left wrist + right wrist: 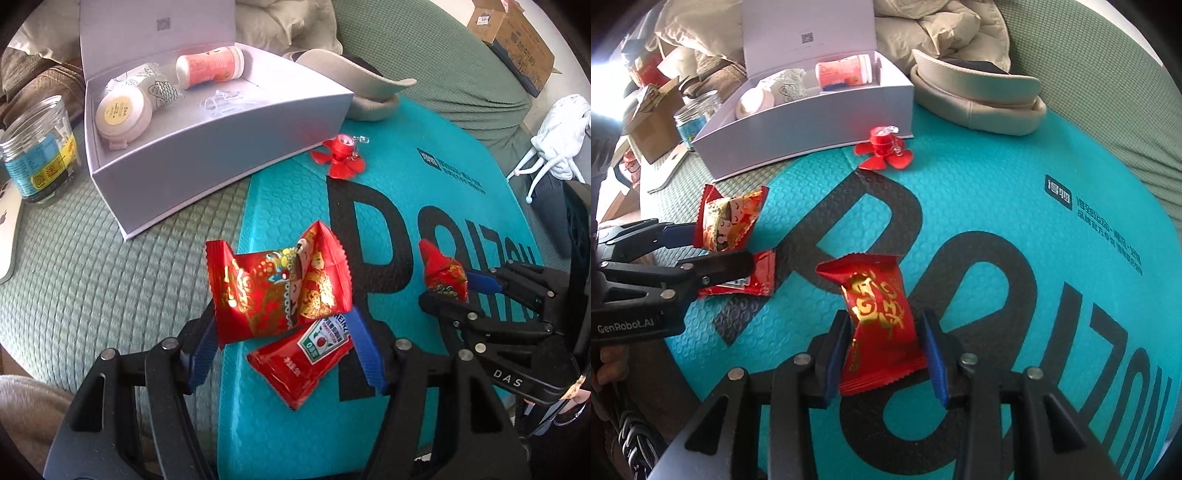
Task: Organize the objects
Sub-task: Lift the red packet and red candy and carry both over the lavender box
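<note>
Teal mailer (461,177): padded, bold black lettering, lying on a green quilted surface.
Grey gift box (207,147): far left, lid raised, QR code inside the lid; holds jars and a tube.
Left claw (284,314): clamped on a red-and-gold cartoon snack packet (277,288), long axis running left to right, raised above the mailer.
Right claw (882,339): clamped on a second red candy packet (879,321) with gold characters, long axis pointing far.
Ketchup sachet (303,354): red, "HEINZ" label, flat on the mailer beneath the left packet.
Red flower-shaped trinket (341,157): beside the box's near right corner.
</note>
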Motion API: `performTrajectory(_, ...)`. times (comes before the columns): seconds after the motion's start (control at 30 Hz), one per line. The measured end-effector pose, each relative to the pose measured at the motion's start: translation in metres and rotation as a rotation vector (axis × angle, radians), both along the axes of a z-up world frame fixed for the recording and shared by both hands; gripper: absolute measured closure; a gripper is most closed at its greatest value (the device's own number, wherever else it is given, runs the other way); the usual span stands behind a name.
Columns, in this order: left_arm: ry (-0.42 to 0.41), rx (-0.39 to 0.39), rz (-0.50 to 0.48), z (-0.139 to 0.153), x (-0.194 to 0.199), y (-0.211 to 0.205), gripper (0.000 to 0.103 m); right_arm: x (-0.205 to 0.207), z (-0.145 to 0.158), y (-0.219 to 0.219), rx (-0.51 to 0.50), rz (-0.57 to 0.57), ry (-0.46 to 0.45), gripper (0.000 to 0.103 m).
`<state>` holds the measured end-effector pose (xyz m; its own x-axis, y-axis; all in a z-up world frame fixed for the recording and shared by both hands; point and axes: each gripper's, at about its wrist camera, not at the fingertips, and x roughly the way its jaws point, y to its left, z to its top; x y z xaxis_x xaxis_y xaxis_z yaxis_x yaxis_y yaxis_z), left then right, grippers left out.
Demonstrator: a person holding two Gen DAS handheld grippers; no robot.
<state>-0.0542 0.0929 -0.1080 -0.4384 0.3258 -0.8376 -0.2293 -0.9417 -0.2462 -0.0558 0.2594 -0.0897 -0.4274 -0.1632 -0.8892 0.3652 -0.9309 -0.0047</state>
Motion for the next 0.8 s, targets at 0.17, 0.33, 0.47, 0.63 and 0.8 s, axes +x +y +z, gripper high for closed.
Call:
performTrajectory(0.17,-0.015,0.0,0.013,-0.003,-0.002,0.0,0.027,0.003,-0.001,0.003,-0.014,0.005,0.008,0.061)
performTrajectory(0.33,0.023,-0.085,0.021,-0.002,0.001,0.011,0.021,0.008,-0.003,0.007,0.001,0.023,0.041,0.049)
performTrajectory(0.47,0.089,-0.116,0.053,0.009,0.007,0.007,0.021,0.007,-0.003,0.014,-0.032,0.01,0.048,0.048)
performTrajectory(0.63,0.091,-0.136,0.065,0.007,0.0,0.008,0.021,0.003,-0.004,0.011,-0.043,-0.005,0.071,0.048)
performTrajectory(0.8,0.034,-0.119,0.061,-0.006,-0.016,0.011,0.018,0.0,-0.004,0.01,-0.051,-0.041,0.068,0.048)
